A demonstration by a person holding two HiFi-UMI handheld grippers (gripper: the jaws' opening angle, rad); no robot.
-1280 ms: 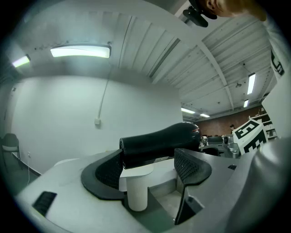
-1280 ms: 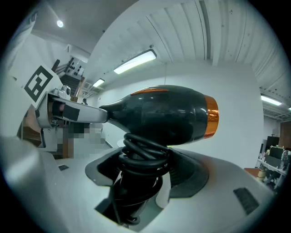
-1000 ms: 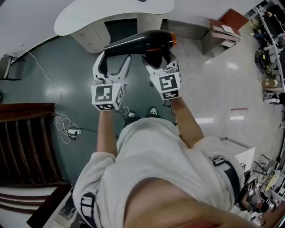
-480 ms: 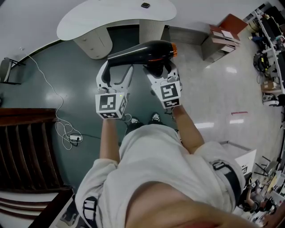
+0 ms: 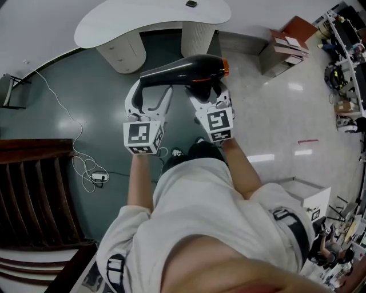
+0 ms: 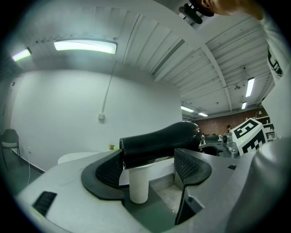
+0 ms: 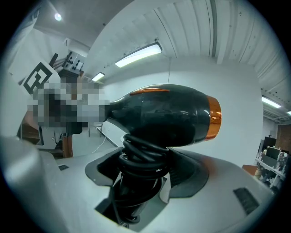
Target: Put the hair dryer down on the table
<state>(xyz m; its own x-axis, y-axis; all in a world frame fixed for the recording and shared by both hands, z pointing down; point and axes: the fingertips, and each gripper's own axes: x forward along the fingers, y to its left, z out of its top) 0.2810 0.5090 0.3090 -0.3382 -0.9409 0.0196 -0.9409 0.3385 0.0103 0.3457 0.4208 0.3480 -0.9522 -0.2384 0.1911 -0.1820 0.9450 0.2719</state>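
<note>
A black hair dryer (image 5: 183,67) with an orange end ring hangs level above the floor, in front of a white curved table (image 5: 131,23). My right gripper (image 5: 205,91) is shut on its handle (image 7: 141,168), which has the black cord coiled round it. The dryer's body (image 7: 168,116) sits just above those jaws. My left gripper (image 5: 150,94) stands open under the narrow end of the dryer (image 6: 159,141); that end lies between the wide-spread jaws, close to the left one. The table top (image 6: 77,157) and its white pedestal (image 6: 138,184) show beyond the left gripper (image 6: 150,168).
A small dark object (image 5: 191,4) lies on the table. A white cable with a plug strip (image 5: 86,166) trails over the green floor at left. Dark wooden steps (image 5: 28,189) fill the lower left. Boxes (image 5: 286,43) stand at upper right, a white box (image 5: 311,200) at lower right.
Both grippers and the hair dryer have shifted slightly right and forward toward the table. The holds look the same. The person's shoes have slipped out of sight under the body.
</note>
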